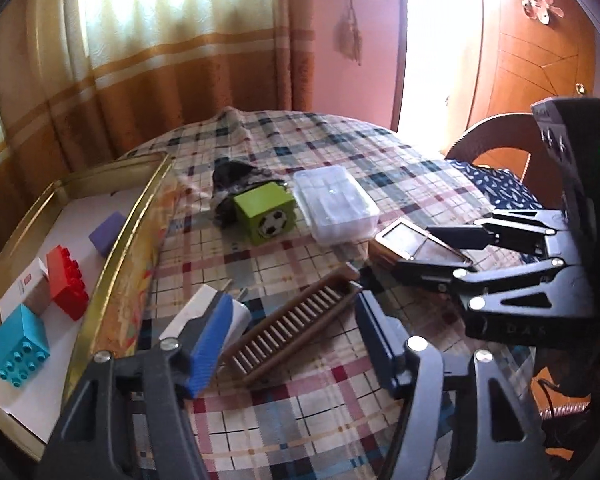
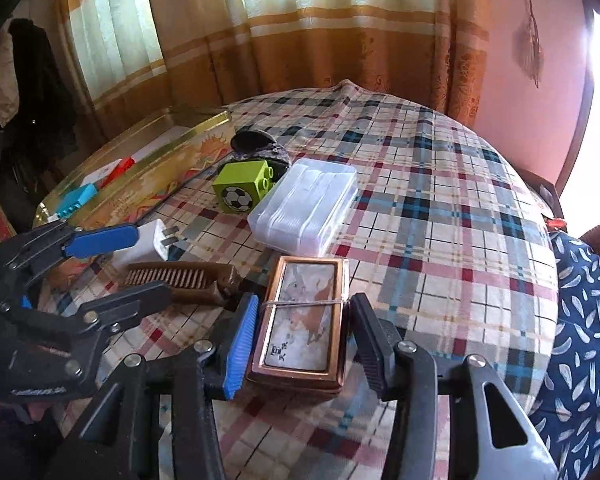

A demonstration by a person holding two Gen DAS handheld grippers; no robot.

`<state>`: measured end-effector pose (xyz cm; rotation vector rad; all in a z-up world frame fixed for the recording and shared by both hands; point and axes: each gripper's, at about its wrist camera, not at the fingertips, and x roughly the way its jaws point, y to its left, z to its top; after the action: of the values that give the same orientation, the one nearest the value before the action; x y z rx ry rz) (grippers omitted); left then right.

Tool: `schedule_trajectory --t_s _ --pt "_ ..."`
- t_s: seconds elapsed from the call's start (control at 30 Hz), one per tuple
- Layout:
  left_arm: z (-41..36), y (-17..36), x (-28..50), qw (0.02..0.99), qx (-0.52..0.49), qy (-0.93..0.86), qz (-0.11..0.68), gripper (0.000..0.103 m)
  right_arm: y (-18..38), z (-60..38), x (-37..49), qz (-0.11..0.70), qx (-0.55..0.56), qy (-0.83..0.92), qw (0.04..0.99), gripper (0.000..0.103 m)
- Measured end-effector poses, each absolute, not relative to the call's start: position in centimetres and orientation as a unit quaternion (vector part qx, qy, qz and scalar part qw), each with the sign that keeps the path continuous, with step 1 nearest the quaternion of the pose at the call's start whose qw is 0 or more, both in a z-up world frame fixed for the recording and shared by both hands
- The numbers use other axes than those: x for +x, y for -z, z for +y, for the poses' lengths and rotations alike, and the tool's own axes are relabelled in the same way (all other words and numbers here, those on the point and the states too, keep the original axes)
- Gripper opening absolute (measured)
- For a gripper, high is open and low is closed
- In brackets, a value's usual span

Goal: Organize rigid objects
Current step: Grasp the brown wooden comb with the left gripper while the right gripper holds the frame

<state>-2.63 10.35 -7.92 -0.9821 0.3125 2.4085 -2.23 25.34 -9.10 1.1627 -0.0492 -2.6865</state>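
The brown comb (image 1: 296, 322) lies flat on the checked tablecloth (image 2: 440, 200), and the left gripper (image 1: 288, 344) straddles it with jaws apart, not yet pressing on it. Just beside it the right gripper (image 2: 306, 344) brackets a copper-rimmed box (image 2: 302, 320) bound with a rubber band; its blue pad sits at the box's side while the dark pad shows a sliver of gap, so I would call it not yet clamped. I would put the sorting at roughly half done: in the gold tin tray (image 1: 112, 272) at the left already sit a teal brick (image 1: 18, 346), a red brick (image 1: 66, 284), a purple block (image 1: 108, 232) and a small white carton (image 1: 30, 284). Left on the cloth are the comb, the box, a white plug adapter (image 2: 148, 246) touching the comb's far side, a green football cube (image 2: 242, 192), a clear plastic case (image 2: 304, 208) and a dark lump (image 2: 256, 146) behind them. The adapter crowds the left claw's far finger, and the two grippers work very near each other.
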Motion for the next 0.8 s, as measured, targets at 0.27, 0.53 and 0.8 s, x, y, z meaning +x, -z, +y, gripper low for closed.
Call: schedule_trajectory --t_s 0.27,0.53,0.8 --pt "12.2 9.0 -2.6 0.295 -0.389 -0.862 0.139 0.053 9.5 25.7 -1.6 -0.023 0.393 0.913 0.108 0.049" --pt "12.9 9.1 -4.3 0.28 -0.399 -0.862 0.139 0.051 9.9 25.7 -1.7 -0.031 0.387 0.915 0.111 0.049" --pt "11.9 8.9 -5.6 0.266 -0.408 -0.868 0.091 0.051 10.2 24.5 -1.4 0.015 0.37 0.923 0.101 0.049"
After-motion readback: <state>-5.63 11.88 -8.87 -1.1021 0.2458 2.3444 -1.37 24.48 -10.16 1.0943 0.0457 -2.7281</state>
